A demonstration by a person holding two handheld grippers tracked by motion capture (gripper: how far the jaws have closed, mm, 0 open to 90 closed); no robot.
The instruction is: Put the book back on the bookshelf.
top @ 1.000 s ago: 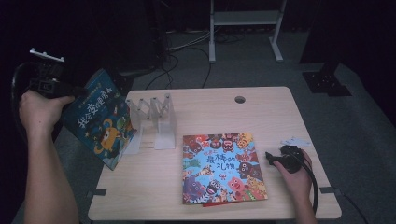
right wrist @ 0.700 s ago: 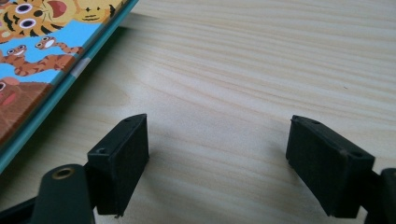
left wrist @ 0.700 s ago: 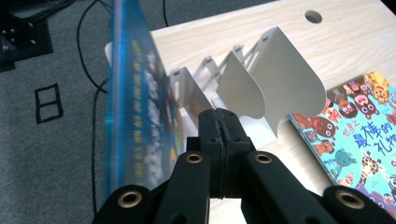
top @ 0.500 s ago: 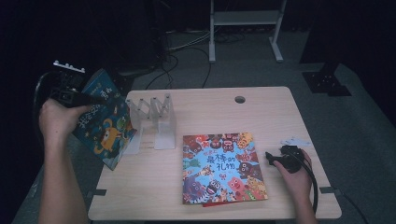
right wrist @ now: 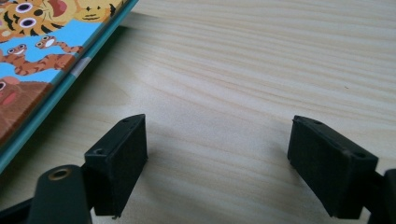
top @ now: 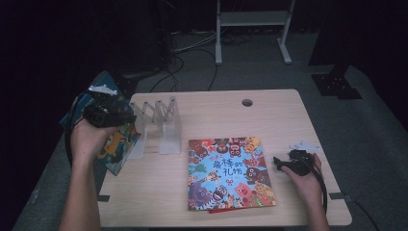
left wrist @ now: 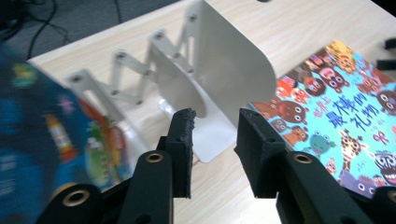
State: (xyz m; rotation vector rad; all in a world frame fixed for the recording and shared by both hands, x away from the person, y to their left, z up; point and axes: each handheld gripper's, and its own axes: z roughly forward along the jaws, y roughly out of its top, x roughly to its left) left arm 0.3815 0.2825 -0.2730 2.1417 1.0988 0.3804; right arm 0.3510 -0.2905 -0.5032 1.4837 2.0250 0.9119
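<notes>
Here, left tool (left wrist: 214, 140) just opened, empty, beside white bookend (left wrist: 219, 79), right tool (right wrist: 217, 163) apart, bare wood.

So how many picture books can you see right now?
2. One book lies flat on the table toward its right side; the other book leans at the rack's left end, at the table's left edge.

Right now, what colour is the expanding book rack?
White rack, clearest in the left gripper view.
</notes>
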